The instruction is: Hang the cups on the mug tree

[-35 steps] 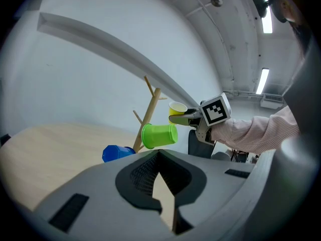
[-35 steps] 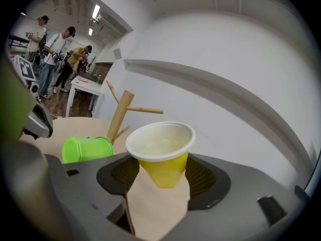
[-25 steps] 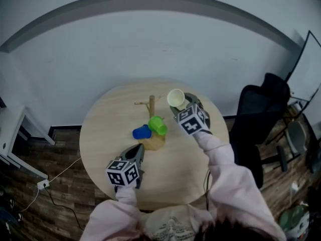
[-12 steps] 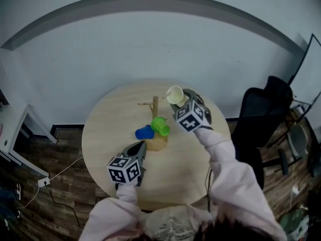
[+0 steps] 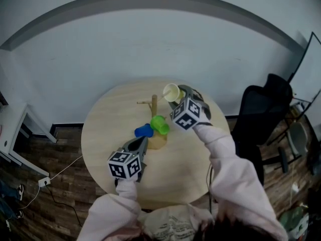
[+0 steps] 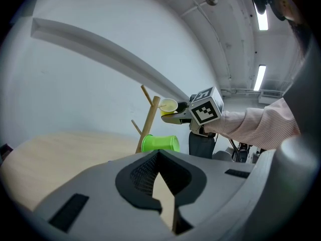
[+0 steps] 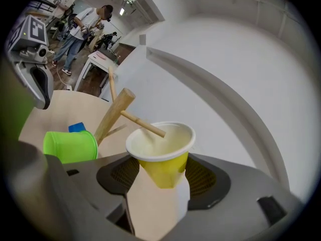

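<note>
At an upper peg (image 7: 143,124) of the mug tree (image 7: 113,114), right claw (image 7: 159,179), tipped slightly downward, tight around the yellow cup (image 7: 161,152).

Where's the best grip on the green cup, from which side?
Probably the side wall near its base, approached from the end away from the mug tree: the green cup lies sideways, mouth toward the tree, base sticking out free.

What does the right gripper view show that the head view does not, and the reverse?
Only the right gripper view: people in the background, and the tip of a peg against the mouth of the yellow cup. Only the head view: the black chair and the wooden floor. Both: the yellow cup in the right gripper, the green cup, the blue cup, the mug tree.
</note>
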The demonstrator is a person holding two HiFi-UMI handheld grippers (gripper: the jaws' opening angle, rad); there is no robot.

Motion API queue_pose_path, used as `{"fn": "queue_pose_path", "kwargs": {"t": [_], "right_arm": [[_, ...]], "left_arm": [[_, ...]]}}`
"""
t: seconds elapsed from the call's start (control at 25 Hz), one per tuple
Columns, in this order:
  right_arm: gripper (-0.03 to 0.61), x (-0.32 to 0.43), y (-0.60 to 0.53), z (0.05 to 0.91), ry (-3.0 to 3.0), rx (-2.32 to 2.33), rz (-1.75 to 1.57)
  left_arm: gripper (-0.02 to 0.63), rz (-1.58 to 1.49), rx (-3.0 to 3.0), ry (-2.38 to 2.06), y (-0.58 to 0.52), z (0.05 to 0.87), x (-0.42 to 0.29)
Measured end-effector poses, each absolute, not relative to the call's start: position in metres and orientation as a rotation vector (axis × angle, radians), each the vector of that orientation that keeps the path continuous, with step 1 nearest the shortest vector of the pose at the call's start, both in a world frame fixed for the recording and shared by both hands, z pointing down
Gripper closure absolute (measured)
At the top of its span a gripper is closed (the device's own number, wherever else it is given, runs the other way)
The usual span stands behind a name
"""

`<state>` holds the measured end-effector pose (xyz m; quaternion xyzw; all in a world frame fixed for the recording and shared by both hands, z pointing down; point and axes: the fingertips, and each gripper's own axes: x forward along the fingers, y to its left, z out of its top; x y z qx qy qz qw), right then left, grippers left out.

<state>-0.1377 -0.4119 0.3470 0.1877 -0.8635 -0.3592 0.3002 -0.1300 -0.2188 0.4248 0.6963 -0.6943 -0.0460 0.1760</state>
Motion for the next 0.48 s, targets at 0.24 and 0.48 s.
{"fn": "queue_pose_path", "kwargs": {"t": [0.24, 0.48], "right_arm": [[0.304, -0.142, -0.405, 0.343, -2.196, 0.472, -1.108], [0.304, -0.143, -0.399, 0.345, -2.137, 0.461, -1.184]], "left_arm": [[0.614, -0.126, 1.981, -1.951, -0.220, 0.426, -0.126], [0.614, -0.128, 1.987, -1.949, -0.218, 0.426, -0.123]]}}
